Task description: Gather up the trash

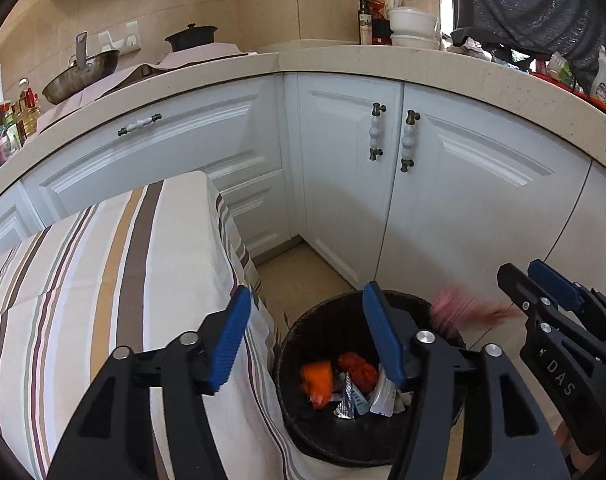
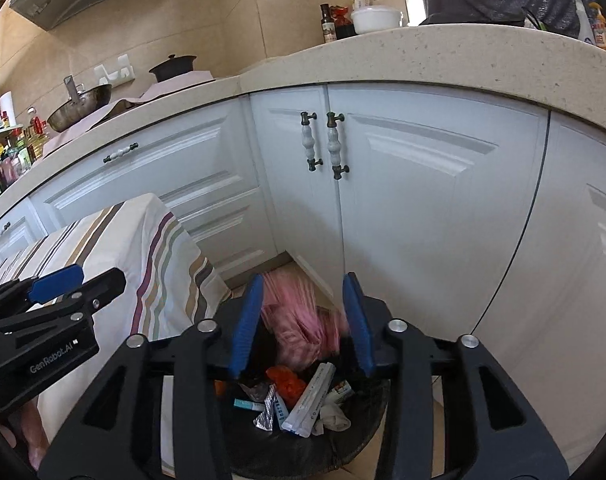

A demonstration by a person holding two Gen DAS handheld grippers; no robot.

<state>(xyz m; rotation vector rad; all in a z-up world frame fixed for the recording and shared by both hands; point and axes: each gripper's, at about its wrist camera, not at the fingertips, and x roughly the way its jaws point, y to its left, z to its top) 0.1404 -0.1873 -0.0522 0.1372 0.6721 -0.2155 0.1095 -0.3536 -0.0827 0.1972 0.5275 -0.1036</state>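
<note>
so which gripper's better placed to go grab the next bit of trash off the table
Left, probably. The left gripper is open, empty, beside the striped table; the right gripper sits over the bin with a blurred pink wrapper between its fingers.

Stood open at the top, the black trash bin, its mouth partly taken by a blurred pink wrapper between the spread fingers of the right tongs and by the wide-open left tongs above it. Hemmed in on the left by the striped cloth draped over the surface, touching the bin's rim. Closed off behind and to the right by white cabinet doors, with only a narrow strip of bare floor between.
</note>
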